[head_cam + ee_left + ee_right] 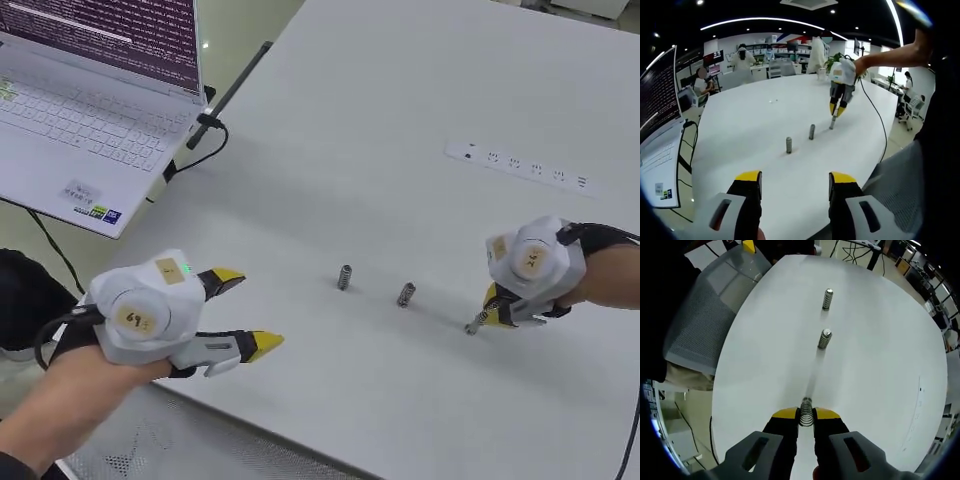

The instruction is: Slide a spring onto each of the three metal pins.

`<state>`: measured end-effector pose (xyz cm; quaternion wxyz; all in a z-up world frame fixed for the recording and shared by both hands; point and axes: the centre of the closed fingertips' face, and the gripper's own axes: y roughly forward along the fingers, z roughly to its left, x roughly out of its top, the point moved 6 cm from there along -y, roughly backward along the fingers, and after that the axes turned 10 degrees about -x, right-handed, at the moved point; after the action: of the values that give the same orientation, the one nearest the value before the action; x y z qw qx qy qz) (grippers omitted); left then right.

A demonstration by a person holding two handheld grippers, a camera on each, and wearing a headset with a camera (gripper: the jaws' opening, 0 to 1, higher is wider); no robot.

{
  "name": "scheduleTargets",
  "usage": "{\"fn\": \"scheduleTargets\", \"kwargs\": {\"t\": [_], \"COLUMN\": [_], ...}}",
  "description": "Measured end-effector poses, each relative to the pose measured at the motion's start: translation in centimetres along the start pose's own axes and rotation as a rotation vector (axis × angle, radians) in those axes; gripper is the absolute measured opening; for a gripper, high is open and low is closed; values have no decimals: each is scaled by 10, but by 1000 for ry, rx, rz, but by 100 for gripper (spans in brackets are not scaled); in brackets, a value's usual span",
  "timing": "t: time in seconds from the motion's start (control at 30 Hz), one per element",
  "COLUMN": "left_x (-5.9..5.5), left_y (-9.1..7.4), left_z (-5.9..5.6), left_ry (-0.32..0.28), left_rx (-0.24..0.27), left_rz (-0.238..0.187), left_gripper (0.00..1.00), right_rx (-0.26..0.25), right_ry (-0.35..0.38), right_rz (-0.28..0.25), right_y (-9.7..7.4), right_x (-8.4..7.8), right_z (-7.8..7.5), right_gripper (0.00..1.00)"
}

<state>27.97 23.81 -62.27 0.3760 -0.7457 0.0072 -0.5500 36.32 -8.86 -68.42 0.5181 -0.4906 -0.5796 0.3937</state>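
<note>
Workbench, left to right. Laptop point(90, 90) at 10 o'clock. Left gripper point(247, 310) at 8 o'clock, jaws apart, holding nothing. Two spring-wrapped pins point(344, 278) point(405, 294) stand upright at centre. Right gripper point(806, 416) at 3 o'clock, jaws clamped on the third spring point(806, 409). Power strip point(520, 167) at 1 o'clock.

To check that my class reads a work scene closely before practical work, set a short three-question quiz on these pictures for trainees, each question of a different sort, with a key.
1. True or false: the left gripper is shut on a spring.
2. How many spring-covered pins stand free on the table? A one, B two, C three.
3. Which gripper grips a spring?
Key: 1 false, its jaws stand open; 2 B; 3 the right gripper.
</note>
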Motion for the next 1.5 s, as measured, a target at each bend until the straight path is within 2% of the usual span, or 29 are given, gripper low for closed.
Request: {"fn": "scheduleTargets", "kwargs": {"t": [0.47,0.97,1.5], "left_x": [-1,-3,2], "left_y": [-3,-3,-6], "left_z": [2,4,6], "left_ry": [-7,-12,-19], "left_rx": [6,8,12], "left_rz": [0,4,-14], "left_gripper": [49,49,51], "right_rx": [-1,-10,2], "right_ry": [-23,-3,5], "right_rz": [42,60,78], "right_y": [17,35,40], "right_x": [-2,-4,-8], "right_z": [0,-2,2], "right_gripper": [9,9,11]}}
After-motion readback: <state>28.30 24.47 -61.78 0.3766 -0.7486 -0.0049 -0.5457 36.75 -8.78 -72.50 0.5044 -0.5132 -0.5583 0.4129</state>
